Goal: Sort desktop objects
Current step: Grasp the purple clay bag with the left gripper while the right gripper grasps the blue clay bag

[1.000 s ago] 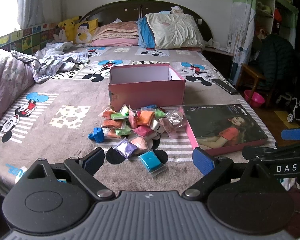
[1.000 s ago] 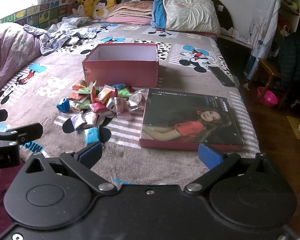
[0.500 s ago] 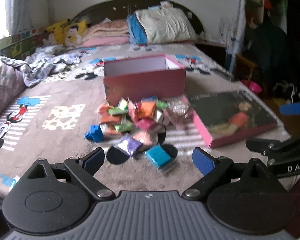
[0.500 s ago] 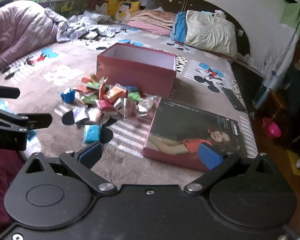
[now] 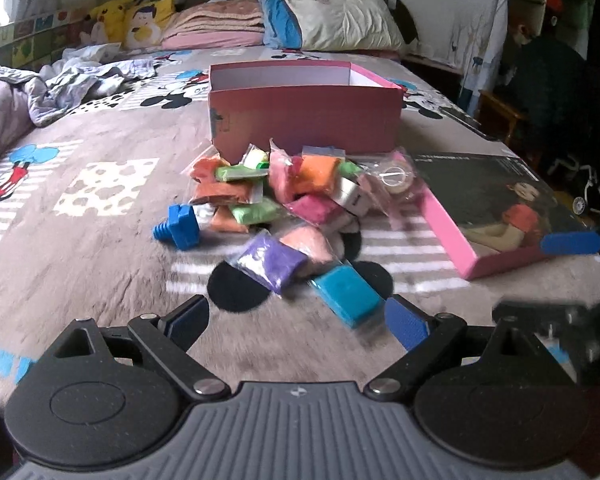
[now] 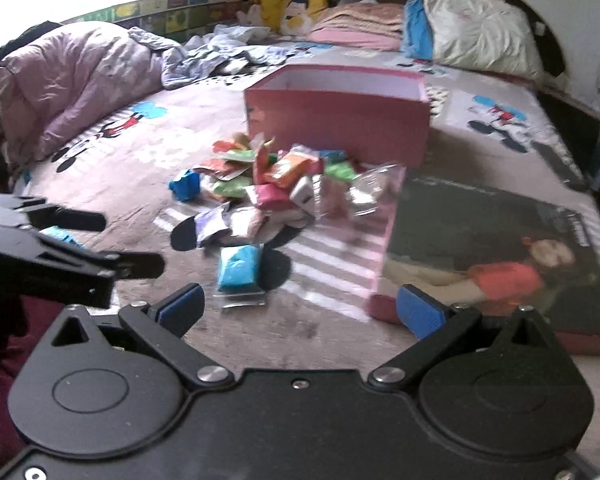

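Bedroom, work surface is the bed [image 5: 100, 288] with a cartoon-print cover; pillows and folded blankets at the head end. Pink box [image 5: 304, 120] sits open-topped mid-bed, its lid [image 5: 496, 208] lying flat toward the right edge. Packet pile [image 5: 284, 192] is heaped against the box's near wall; blue bolt [image 5: 178, 227] just left of the pile, cyan packet [image 5: 348, 296] and purple packet [image 5: 270, 260] are the strays nearest the foot edge. My left claw [image 5: 298, 320] is released, pads spread, nothing between them, hanging over the foot edge with the cyan packet just ahead, near the right pad. Right claw [image 6: 300, 310] is likewise spread and empty, lined up on the same cyan packet [image 6: 239, 268]. Judgement: approach phase, nothing in the box that I can see, sort not started. Next move calls for one claw only on the cyan packet: come down, straddle it, close gently since the bag looks soft and slippery, then carry to the box. Risk is both claws converging on one target. Left view shows the box's inner walls and the bolt's thread; right view shows the left claw from the side and the purple quilt [image 6: 80, 88] by the left edge, but is blurrier.
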Available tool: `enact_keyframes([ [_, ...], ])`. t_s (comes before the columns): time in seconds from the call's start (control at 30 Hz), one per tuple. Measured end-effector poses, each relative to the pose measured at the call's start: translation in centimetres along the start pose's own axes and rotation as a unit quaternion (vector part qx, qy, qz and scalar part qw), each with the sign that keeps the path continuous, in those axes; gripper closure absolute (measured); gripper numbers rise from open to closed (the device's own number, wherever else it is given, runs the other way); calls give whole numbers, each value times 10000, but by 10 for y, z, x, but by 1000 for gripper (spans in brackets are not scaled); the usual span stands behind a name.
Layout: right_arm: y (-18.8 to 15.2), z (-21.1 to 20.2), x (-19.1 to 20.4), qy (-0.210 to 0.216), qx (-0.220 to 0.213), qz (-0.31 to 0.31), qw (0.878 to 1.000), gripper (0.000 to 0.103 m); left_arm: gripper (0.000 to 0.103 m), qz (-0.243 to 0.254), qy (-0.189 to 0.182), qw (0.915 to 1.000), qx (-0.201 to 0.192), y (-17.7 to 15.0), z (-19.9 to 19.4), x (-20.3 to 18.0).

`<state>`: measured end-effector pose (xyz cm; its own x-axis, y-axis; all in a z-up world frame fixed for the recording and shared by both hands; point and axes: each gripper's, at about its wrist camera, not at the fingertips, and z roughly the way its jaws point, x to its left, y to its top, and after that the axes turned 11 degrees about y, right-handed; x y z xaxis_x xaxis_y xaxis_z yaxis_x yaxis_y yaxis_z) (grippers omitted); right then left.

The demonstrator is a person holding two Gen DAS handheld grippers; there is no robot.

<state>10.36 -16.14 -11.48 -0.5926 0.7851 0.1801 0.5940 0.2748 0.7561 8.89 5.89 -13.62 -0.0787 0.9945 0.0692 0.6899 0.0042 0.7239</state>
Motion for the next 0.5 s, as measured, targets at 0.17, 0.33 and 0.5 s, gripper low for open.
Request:
enact_keyframes([
  [0.17,-4,25,8,304,369,-279,9985,1,8,260,-220,9994,-39,5,28,9],
  [0.33,-11,50,19,480,514,-532,9961,1,8,481,-485,9977,12,16,57,21],
  [0.5,-10,72,21,571,576,-654,9946,1,12,1097,-723,9913,-93,28,79,26],
])
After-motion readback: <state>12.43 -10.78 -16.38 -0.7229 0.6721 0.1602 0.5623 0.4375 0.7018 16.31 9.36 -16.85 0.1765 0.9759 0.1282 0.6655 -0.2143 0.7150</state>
